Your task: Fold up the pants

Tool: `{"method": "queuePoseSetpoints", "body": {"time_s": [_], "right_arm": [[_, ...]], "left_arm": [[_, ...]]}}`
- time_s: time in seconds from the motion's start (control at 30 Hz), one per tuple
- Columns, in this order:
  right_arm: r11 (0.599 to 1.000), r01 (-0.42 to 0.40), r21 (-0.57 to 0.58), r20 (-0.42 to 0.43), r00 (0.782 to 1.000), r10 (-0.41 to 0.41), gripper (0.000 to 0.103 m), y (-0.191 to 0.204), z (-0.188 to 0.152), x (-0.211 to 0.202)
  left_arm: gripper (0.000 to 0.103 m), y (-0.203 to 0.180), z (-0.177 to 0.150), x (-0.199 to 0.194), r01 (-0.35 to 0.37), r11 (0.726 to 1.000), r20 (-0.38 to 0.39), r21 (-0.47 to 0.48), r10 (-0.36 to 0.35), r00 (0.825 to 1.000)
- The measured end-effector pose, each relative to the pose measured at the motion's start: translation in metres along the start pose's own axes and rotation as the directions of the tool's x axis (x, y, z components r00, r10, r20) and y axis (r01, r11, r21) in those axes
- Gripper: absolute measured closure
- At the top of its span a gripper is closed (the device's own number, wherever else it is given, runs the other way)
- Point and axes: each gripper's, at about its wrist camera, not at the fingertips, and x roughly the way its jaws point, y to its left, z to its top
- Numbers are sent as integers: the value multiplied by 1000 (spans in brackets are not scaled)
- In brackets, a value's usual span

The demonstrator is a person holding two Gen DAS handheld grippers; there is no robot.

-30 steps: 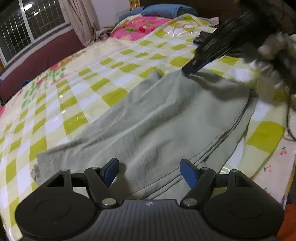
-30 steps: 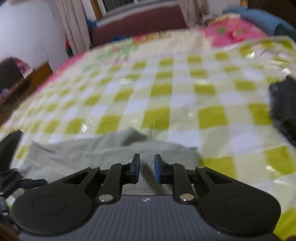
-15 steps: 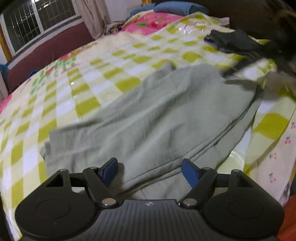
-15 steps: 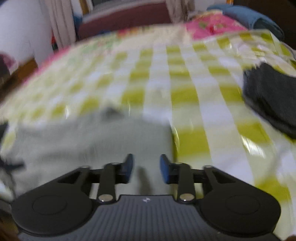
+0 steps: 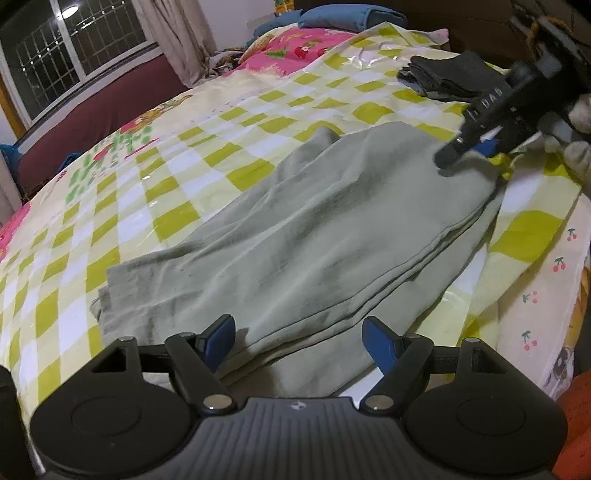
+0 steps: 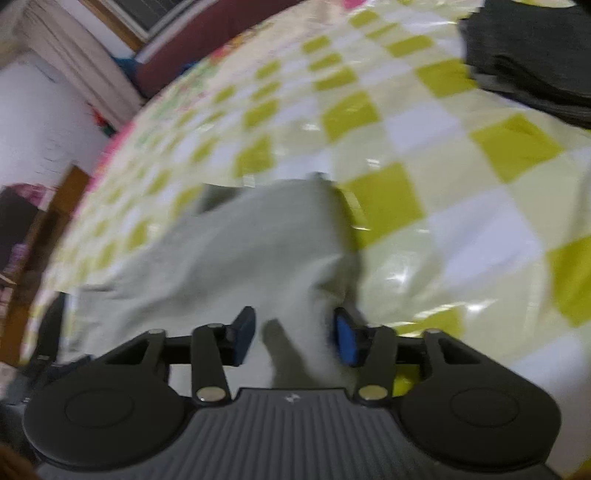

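Grey-green pants lie folded lengthwise on the yellow-checked bed cover, running from near left to far right. My left gripper is open just above their near edge, holding nothing. My right gripper shows in the left wrist view at the pants' far right end, low over the cloth. In the blurred right wrist view my right gripper is open, with the pants end lying between and beyond its fingers.
A folded dark garment lies at the far right of the bed; it also shows in the right wrist view. Blue pillow at the head. The bed edge drops off at right. A window is far left.
My right gripper has opened wide and dropped to the pants' far end. My left gripper stays open over the near edge, view shifted slightly.
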Motion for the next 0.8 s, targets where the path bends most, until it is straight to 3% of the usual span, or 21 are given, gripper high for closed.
{"method": "queuePoseSetpoints", "body": {"time_s": [0.13, 0.23, 0.27, 0.3, 0.33, 0.43, 0.53, 0.67, 0.73, 0.8], "right_arm": [[1000, 10, 28, -13, 1000, -10, 65, -13, 5, 16], [992, -60, 109, 14, 998, 58, 62, -21, 8, 20], [992, -64, 113, 28, 998, 61, 67, -19, 7, 19], [992, -59, 109, 31, 998, 55, 89, -16, 6, 19], [992, -60, 112, 31, 998, 57, 97, -17, 7, 20], [990, -66, 127, 51, 997, 60, 97, -23, 17, 16], [995, -16, 95, 86, 996, 8, 97, -26, 30, 0], [996, 90, 24, 105, 990, -92, 97, -23, 41, -21], [993, 120, 7, 86, 989, -120, 97, -22, 42, -19], [990, 139, 13, 70, 988, -140, 96, -23, 42, -13]], "left_arm": [[14, -5, 6, 5, 6, 1000, -2, 29, -6, 1000], [14, -5, 9, 8, 7, 1000, -1, 18, -7, 1000], [14, -6, 10, 11, 15, 1000, -12, 12, -15, 1000], [14, -7, 11, 14, 17, 1000, -26, 12, -16, 1000], [14, -9, 11, 17, 13, 1000, -36, 16, -13, 999], [14, -14, 11, 20, 57, 998, -59, -17, -57, 997], [14, -33, 12, 21, 124, 992, -66, -29, -125, 990], [14, -59, 15, 10, 137, 987, -18, 82, -136, 991], [14, -53, 18, 1, 144, 987, 9, 66, -145, 989], [14, -40, 20, -7, 105, 994, 35, 27, -105, 994]]}}
